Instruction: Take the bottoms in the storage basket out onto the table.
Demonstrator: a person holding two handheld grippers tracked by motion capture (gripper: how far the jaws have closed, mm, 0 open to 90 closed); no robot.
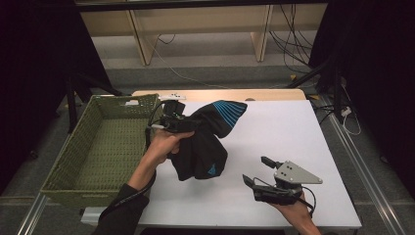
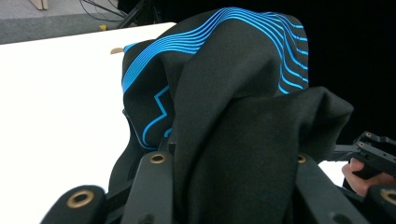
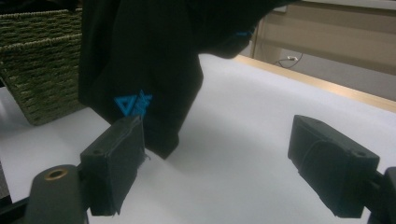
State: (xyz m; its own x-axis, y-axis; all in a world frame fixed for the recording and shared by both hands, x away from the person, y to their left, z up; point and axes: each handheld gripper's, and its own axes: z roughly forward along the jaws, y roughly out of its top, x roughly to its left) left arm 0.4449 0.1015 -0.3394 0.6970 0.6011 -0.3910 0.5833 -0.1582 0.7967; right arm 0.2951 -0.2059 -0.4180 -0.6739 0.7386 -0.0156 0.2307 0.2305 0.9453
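Nearest the high view, my right gripper (image 1: pixel 254 171) rests low over the white table (image 1: pixel 284 137), near its front edge, jaws spread wide with nothing between them. Its own view confirms this: both black pads stand well apart, bare table surface between, and the left pad sits just beside the hanging hem of the black garment (image 3: pixel 140 60), though I cannot tell whether they touch.

My left gripper (image 1: pixel 195 123) is clamped shut on the black garment (image 1: pixel 203 147), holding it lifted over the left part of the table. Fabric bunches between the jaws and drapes over them in the left gripper view, blue stripes (image 2: pixel 219 28) running across the upper fold. A lower portion hangs down toward the table, carrying a small blue triangle logo (image 1: pixel 212 170).

Green woven basket (image 1: pixel 98 147) stands at the left edge of the table, just beside the held garment, and apart from it.
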